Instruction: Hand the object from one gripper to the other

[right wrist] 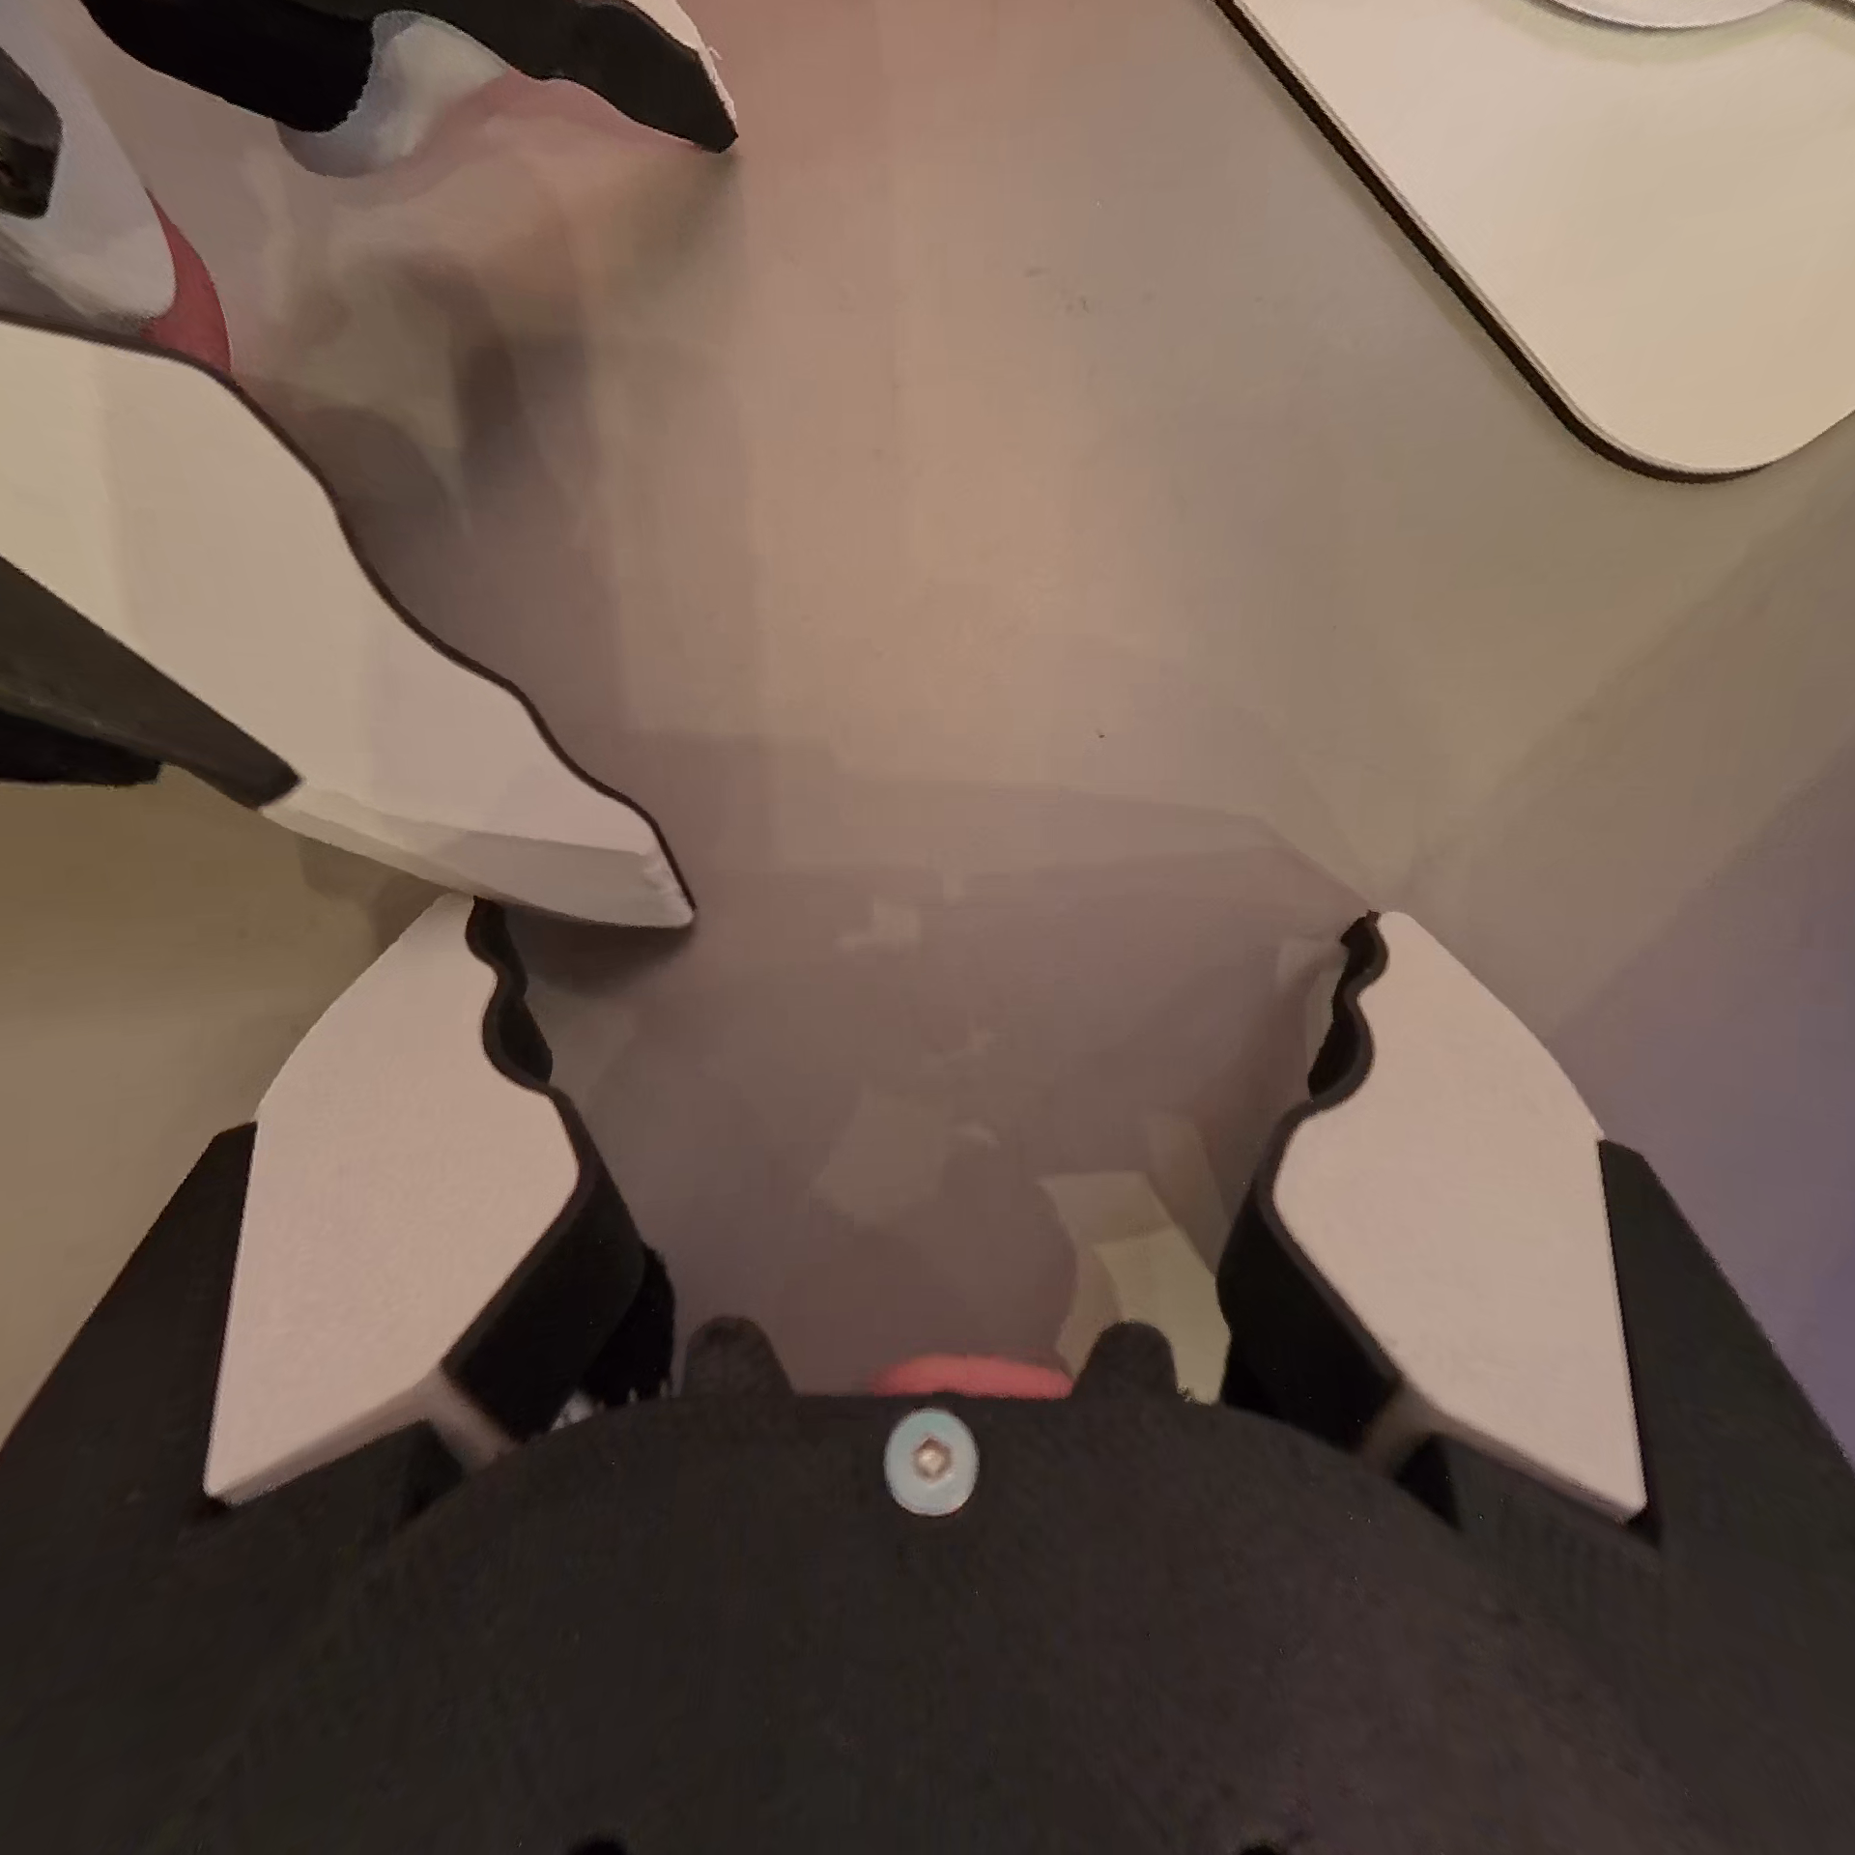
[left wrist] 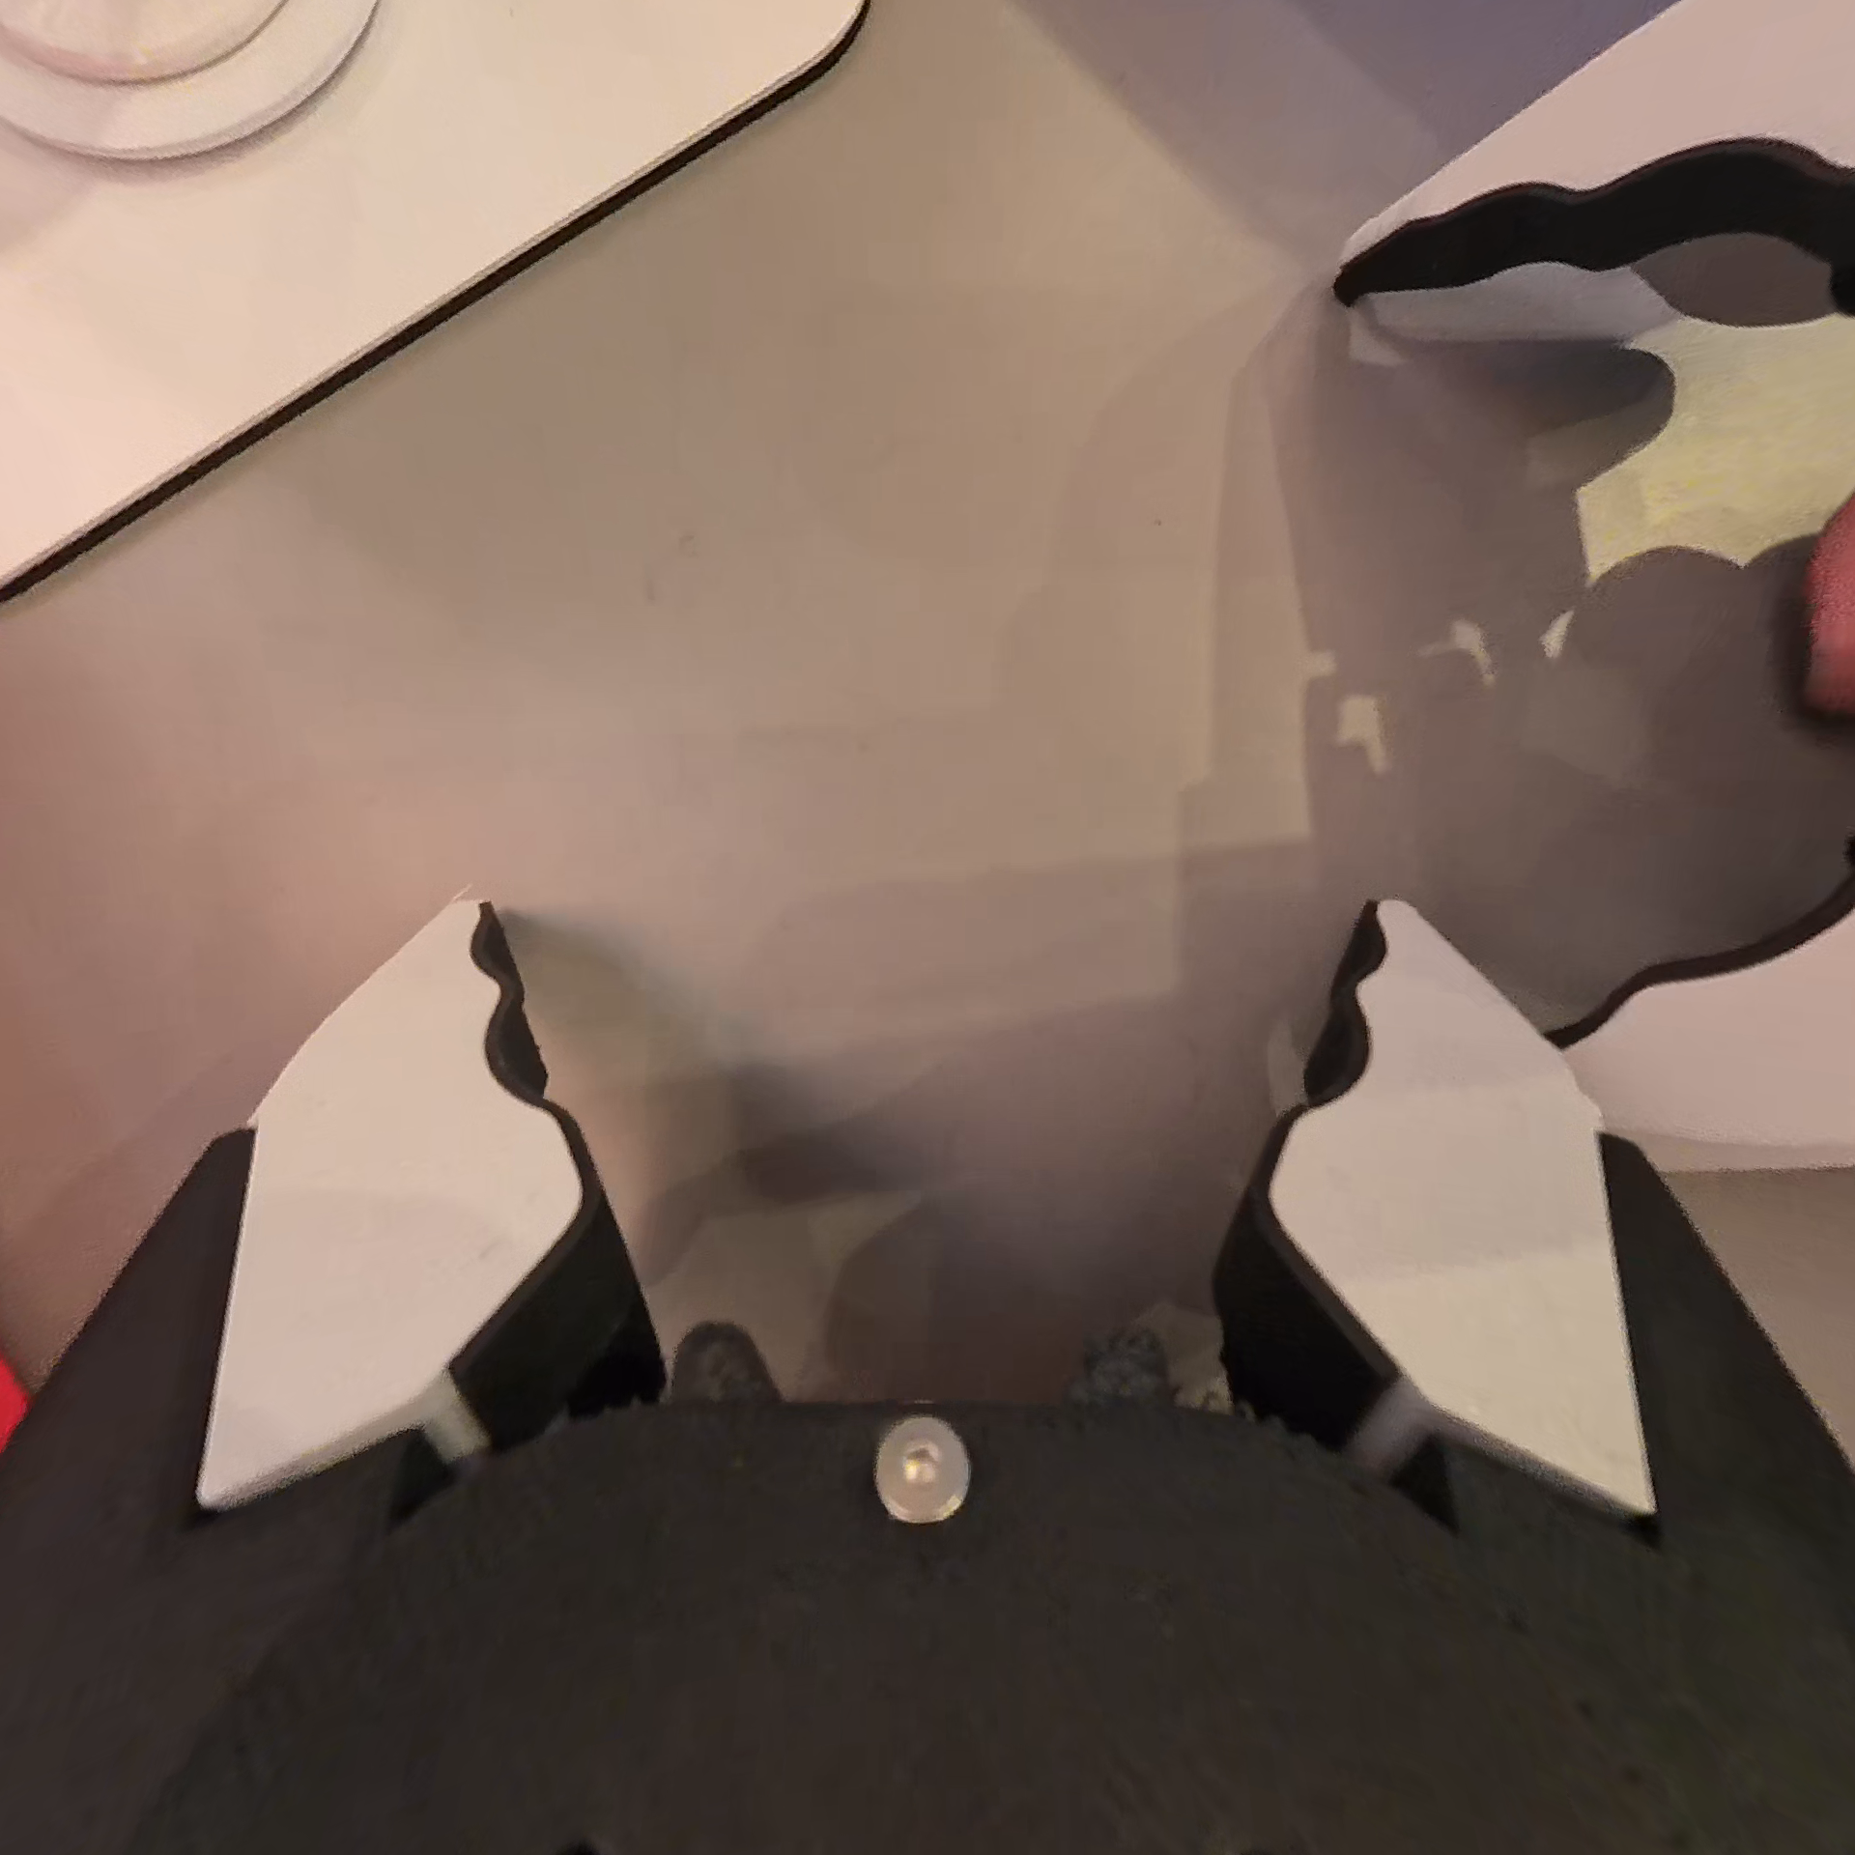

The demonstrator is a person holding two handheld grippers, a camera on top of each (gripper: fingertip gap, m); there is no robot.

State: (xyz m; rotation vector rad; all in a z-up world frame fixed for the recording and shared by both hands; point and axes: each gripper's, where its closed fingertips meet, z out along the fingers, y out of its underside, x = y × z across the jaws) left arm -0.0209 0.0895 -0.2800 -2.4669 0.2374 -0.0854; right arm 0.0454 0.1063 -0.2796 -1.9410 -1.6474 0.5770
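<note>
My left gripper (left wrist: 929,913) is open over a glossy grey table (left wrist: 803,602), with nothing between its white fingers (left wrist: 402,1104). My right gripper (right wrist: 923,923) is also open and empty over the same table (right wrist: 1004,602). The two grippers point toward each other at an angle. The right gripper shows at the right of the left wrist view (left wrist: 1445,663), jaws wide apart. The left gripper shows at the left of the right wrist view (right wrist: 708,527), and its near fingertip (right wrist: 562,843) lies just past my right gripper's left fingertip. No object sits in either grasp.
A white board with a dark edge (left wrist: 452,181) lies at the far side and bears a clear round thing (left wrist: 151,60). The board also shows in the right wrist view (right wrist: 1556,221). A pink thing (left wrist: 1832,622) shows at the right edge, and a red patch (left wrist: 10,1395) at the left edge.
</note>
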